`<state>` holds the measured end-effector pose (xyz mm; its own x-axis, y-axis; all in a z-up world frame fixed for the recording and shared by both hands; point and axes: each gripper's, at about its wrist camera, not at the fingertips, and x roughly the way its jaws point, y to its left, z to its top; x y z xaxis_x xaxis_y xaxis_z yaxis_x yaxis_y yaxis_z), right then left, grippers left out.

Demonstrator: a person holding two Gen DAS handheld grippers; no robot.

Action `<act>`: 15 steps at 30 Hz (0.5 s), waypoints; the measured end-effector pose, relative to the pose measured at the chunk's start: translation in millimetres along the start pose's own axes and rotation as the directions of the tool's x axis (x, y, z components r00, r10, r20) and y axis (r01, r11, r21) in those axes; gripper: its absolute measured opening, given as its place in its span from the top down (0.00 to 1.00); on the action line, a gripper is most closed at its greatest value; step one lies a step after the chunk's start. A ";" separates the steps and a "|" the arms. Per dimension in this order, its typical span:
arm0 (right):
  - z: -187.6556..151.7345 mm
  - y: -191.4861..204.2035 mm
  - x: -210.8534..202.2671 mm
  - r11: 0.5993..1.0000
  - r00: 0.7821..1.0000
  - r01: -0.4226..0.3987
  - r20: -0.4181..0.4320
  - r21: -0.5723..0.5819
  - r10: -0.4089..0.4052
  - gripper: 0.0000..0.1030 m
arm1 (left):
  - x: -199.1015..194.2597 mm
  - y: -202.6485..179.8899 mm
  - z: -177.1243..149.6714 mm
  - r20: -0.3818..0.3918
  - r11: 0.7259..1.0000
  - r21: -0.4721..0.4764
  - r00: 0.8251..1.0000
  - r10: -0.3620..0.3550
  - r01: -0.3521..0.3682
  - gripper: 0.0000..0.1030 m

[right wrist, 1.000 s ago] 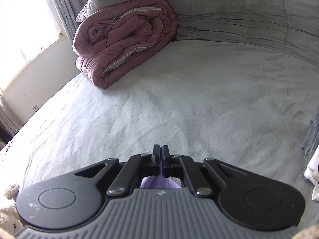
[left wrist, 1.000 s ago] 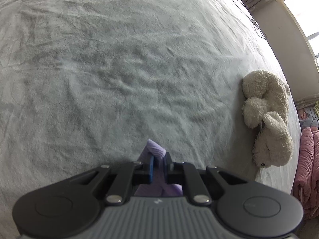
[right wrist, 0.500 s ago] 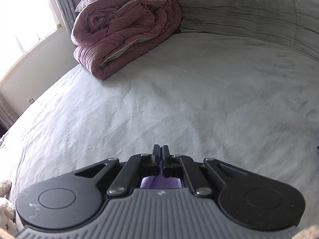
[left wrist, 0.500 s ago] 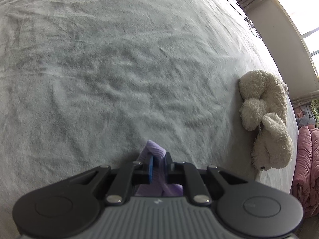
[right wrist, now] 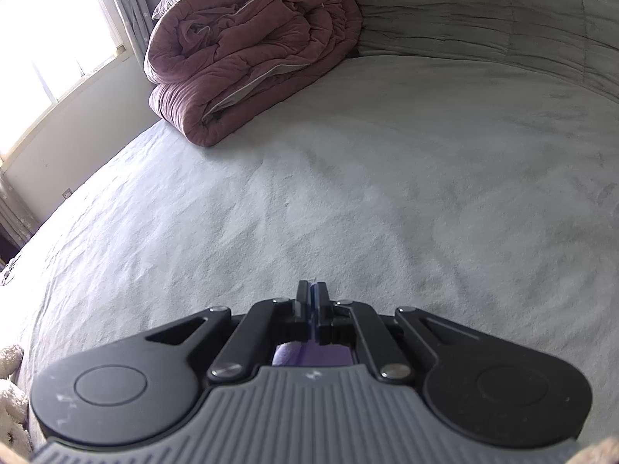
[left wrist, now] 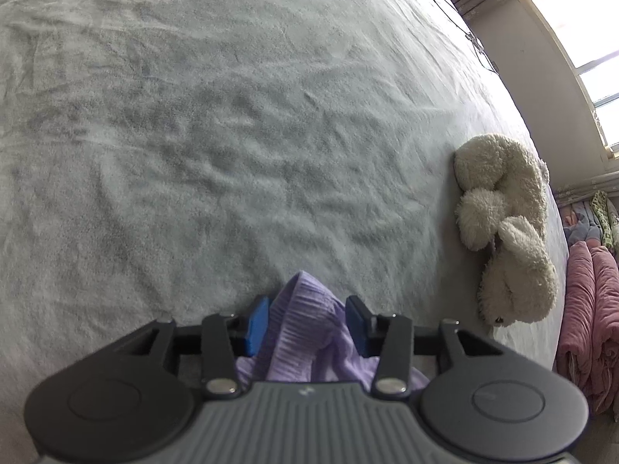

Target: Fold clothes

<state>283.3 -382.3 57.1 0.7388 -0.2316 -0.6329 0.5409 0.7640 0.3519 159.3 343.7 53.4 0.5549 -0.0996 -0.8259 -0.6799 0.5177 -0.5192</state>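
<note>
Left gripper (left wrist: 307, 323): jaws opening, lilac garment (left wrist: 309, 332) bunched between blue pads (left wrist: 257, 324), pads not pressing it. Garment over grey bedspread (left wrist: 193, 154). White plush toy (left wrist: 503, 224) lying near bed's right edge, well apart. Right gripper (right wrist: 312, 309): clenched tight on thin fold of same lilac garment, cloth visible under jaws. Rolled pink duvet (right wrist: 251, 50) at far corner against headboard.
</note>
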 end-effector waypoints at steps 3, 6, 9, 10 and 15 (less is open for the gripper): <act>-1.1 -1.4 -1.8 1.000 1.000 -0.003 0.008 0.005 0.003 0.98 | -9.4 2.5 -2.3 0.009 1.000 0.002 1.000 -0.020 0.020 0.56; -2.9 -3.4 -6.5 1.000 1.000 0.020 0.025 -0.014 -0.019 0.96 | -11.2 -2.3 -8.7 0.013 0.999 0.047 1.000 -0.029 0.028 0.56; -4.8 -5.4 -11.2 0.998 0.998 0.044 0.043 -0.033 -0.043 0.88 | -11.0 -10.5 -15.6 0.012 0.995 0.099 0.999 -0.031 0.030 0.59; -5.2 -6.0 -13.9 0.997 0.997 0.057 0.054 -0.047 -0.054 0.88 | -13.4 -13.2 -17.2 0.024 0.993 0.118 0.999 -0.029 0.026 0.59; -3.4 -8.4 -25.3 0.986 0.990 0.112 0.095 -0.120 -0.101 0.87 | -32.8 -19.3 -17.1 0.122 0.985 0.172 0.992 -0.029 0.008 0.62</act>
<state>258.7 -380.9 67.9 0.7152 -0.3638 -0.5968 0.5683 0.7998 0.1934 146.1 322.5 86.8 0.6288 -0.0103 -0.7775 -0.5829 0.6556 -0.4800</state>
